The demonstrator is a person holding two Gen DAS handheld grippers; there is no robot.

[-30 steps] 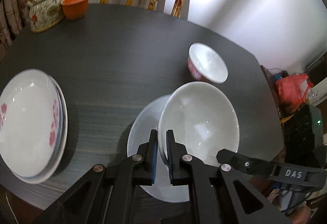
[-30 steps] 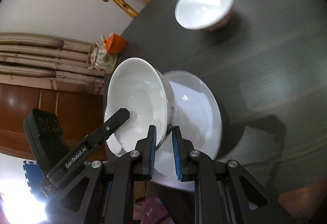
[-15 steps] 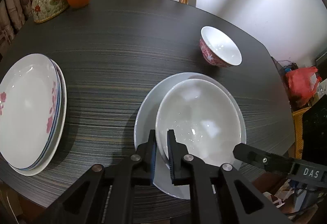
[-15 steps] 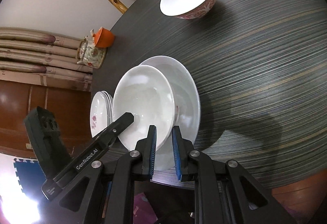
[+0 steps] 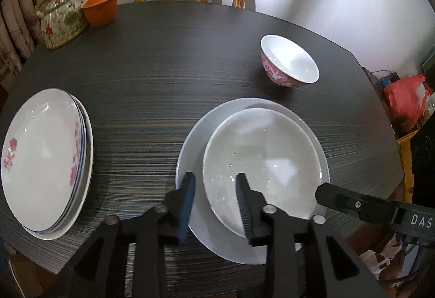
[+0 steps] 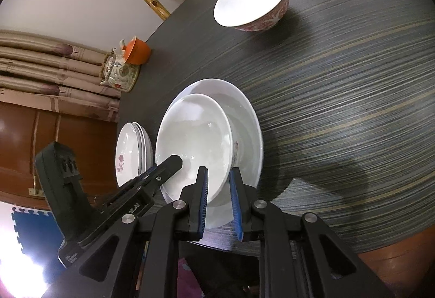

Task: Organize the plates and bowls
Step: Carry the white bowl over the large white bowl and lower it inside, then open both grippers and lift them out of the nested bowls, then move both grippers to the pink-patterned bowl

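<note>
Dark bench (image 5: 190,75): red-patterned bowl (image 5: 288,65) upper right, nearer the right hand-held gripper (image 6: 218,202); both it and the left hand-held gripper (image 5: 214,205) gape, straddling the white bowl's (image 5: 261,162) rim, gripping nothing

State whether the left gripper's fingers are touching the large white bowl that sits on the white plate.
Apart. In the left wrist view the left gripper is open, and plate shows between its outer finger and the rim of the large white bowl on the white plate.

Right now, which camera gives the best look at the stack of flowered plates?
The left wrist view: the stack of flowered plates lies whole and large, its pink flowers and layered rims clear. In the right wrist view the stack is small and edge-on, partly hidden behind the big white bowl.
</note>
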